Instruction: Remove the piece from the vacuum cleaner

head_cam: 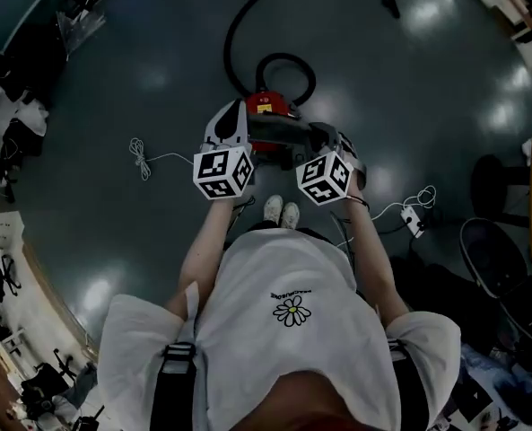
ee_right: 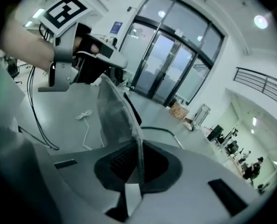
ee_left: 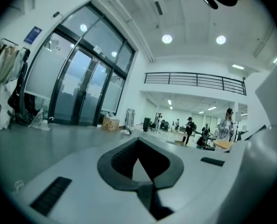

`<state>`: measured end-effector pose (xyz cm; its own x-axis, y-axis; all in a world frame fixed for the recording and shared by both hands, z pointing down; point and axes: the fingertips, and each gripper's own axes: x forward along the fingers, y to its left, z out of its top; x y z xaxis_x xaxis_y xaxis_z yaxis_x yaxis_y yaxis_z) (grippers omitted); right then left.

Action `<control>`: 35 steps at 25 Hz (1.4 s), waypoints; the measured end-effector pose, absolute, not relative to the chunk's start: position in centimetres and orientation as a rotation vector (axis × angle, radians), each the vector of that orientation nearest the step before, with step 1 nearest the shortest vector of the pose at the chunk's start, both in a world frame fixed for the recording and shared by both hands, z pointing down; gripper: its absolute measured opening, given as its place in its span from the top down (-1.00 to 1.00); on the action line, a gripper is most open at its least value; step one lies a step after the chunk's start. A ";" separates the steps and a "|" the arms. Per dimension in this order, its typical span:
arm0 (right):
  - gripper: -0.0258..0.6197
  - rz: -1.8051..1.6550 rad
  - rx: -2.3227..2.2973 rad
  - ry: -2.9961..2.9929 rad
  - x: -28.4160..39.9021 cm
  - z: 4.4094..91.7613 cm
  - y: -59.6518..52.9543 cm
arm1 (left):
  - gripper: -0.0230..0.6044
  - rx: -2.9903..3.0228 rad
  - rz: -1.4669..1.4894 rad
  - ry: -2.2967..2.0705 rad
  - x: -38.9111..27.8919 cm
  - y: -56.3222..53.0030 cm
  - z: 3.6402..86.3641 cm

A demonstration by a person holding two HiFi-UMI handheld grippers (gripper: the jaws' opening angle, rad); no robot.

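Observation:
The red vacuum cleaner [head_cam: 267, 104] stands on the dark floor just ahead of the person's shoes, its black hose [head_cam: 237, 27] looping away behind it. My right gripper [ee_right: 137, 186] is shut on a thin grey flat piece [ee_right: 114, 110], seen edge-on between the pads and rising up and left. In the head view that dark piece [head_cam: 282, 138] hangs between the two grippers, in front of the vacuum. My left gripper [ee_right: 89, 55] is close to the piece's top edge; whether it touches is unclear. In its own view the left gripper [ee_left: 150, 190] has its jaws together with nothing between them.
A white coiled cord [head_cam: 140, 158] lies on the floor to the left. A white power strip [head_cam: 414, 221] with its cable and a black chair [head_cam: 494, 259] are to the right. Glass doors [ee_left: 77, 87] and people at desks [ee_left: 189, 127] are far off.

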<state>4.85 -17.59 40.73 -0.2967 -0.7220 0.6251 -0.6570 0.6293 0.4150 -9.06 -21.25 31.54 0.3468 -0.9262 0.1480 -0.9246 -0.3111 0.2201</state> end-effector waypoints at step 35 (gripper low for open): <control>0.84 -0.202 1.794 -2.461 7.2 15.8 -16.0 | 0.91 2.583 -0.610 -1.741 -10.4 -16.2 12.1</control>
